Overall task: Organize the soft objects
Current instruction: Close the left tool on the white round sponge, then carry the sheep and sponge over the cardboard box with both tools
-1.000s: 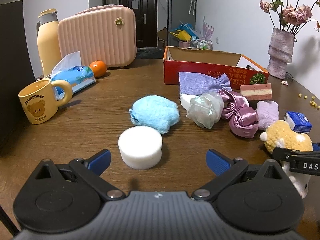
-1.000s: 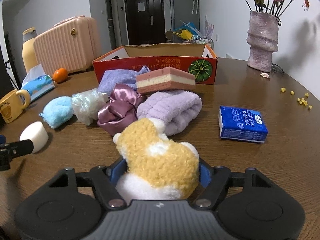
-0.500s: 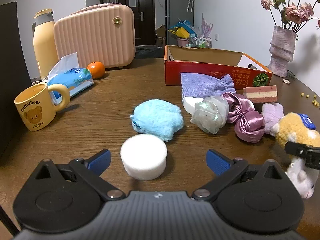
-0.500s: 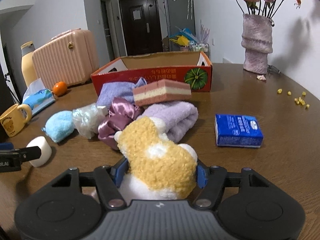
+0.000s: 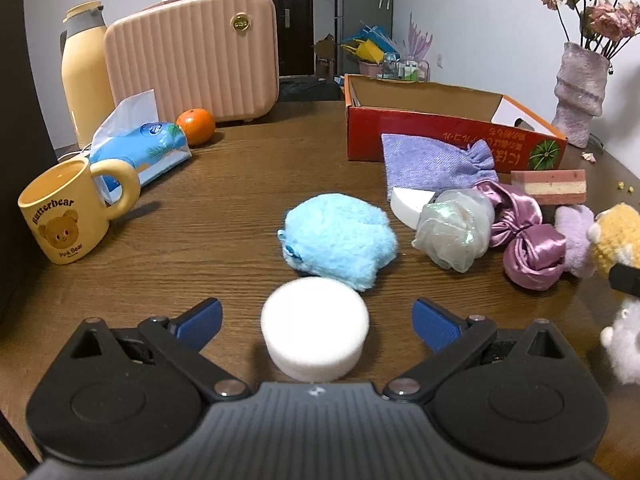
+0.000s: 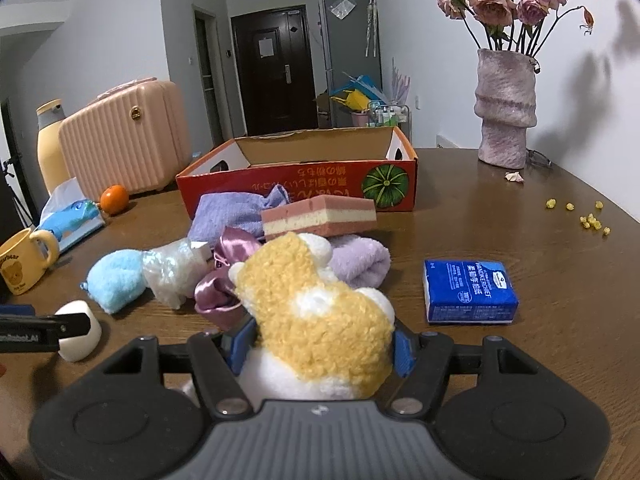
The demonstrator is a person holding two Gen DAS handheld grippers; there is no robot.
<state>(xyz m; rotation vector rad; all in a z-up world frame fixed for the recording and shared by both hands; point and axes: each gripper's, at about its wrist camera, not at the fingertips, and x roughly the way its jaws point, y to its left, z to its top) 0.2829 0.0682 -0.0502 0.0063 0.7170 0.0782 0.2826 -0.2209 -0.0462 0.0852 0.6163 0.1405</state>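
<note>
A white round sponge (image 5: 315, 328) lies on the wooden table between the blue fingers of my left gripper (image 5: 316, 314), which is open and not touching it. Just beyond it sits a fluffy light-blue pouch (image 5: 340, 240). My right gripper (image 6: 320, 346) is shut on a yellow-and-white plush toy (image 6: 316, 312), with its pads pressed into the toy's sides. Behind the toy lie a satin scrunchie (image 6: 216, 296), a mesh puff (image 6: 172, 276), a lilac towel (image 6: 360, 264), a pink layered sponge (image 6: 320, 218) and a purple cloth bag (image 6: 232, 212). An open red cardboard box (image 6: 296, 190) stands farther back.
A yellow bear mug (image 5: 68, 216), a tissue pack (image 5: 140, 152), an orange (image 5: 196, 126), a pink case (image 5: 192, 56) and a yellow bottle (image 5: 86, 72) fill the left side. A blue handkerchief pack (image 6: 468, 290), yellow crumbs (image 6: 588, 218) and a flower vase (image 6: 506, 108) are on the right.
My left gripper has moved forward, so the white sponge now sits between its fingers. The right gripper's jaws have closed slightly on the plush toy, and its view has tilted upward.
</note>
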